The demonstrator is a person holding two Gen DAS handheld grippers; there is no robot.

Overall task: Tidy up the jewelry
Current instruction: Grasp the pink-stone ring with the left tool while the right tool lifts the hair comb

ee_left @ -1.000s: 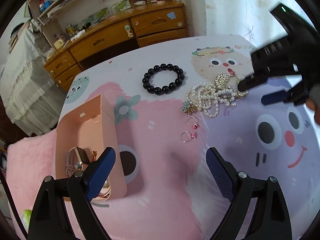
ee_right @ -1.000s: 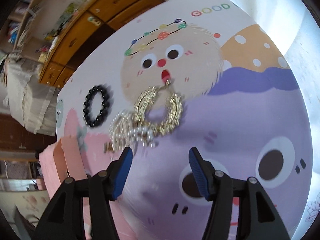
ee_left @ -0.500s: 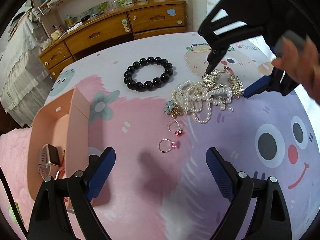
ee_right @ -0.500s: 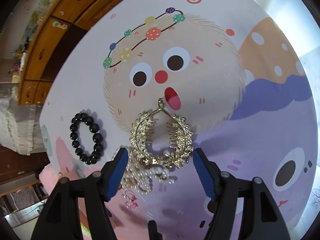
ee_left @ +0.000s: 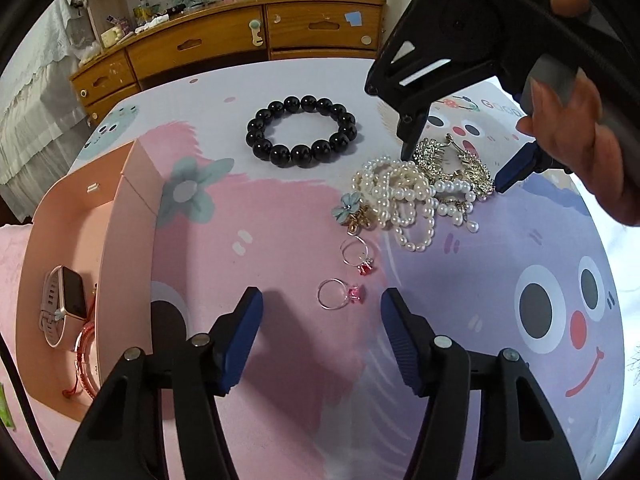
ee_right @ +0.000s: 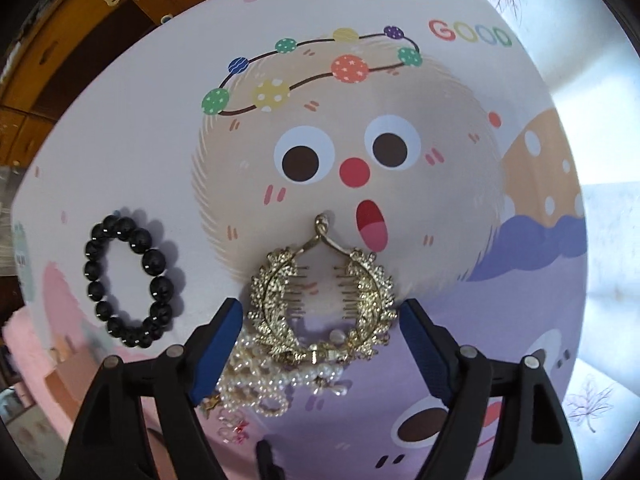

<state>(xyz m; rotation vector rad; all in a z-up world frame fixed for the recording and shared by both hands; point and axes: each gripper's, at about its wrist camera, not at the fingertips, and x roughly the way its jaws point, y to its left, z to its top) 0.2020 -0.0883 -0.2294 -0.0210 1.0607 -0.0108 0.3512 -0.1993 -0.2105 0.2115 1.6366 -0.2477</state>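
Note:
A gold hair claw (ee_right: 320, 308) lies on a pile of pearl strands (ee_right: 264, 380) on the cartoon mat. My right gripper (ee_right: 320, 324) is open, its blue pads on either side of the claw; it also shows in the left wrist view (ee_left: 452, 168). My left gripper (ee_left: 320, 316) is open and empty, just short of a pink-stone ring (ee_left: 340, 294). A second ring (ee_left: 358, 254), a blue flower piece (ee_left: 350, 206) and a black bead bracelet (ee_left: 302, 130) lie nearby. A pink box (ee_left: 120, 248) at left holds a watch (ee_left: 64, 304) and a pink bangle (ee_left: 86, 364).
A wooden dresser (ee_left: 240, 44) stands beyond the mat's far edge. A white frilled cloth (ee_left: 32, 92) hangs at far left. A hand (ee_left: 592, 152) holds the right gripper at the right. The bracelet also shows in the right wrist view (ee_right: 128, 280).
My right gripper has come down over the gold hair claw, its pads now flanking it. My left gripper has moved forward and closer to the pink-stone rings.

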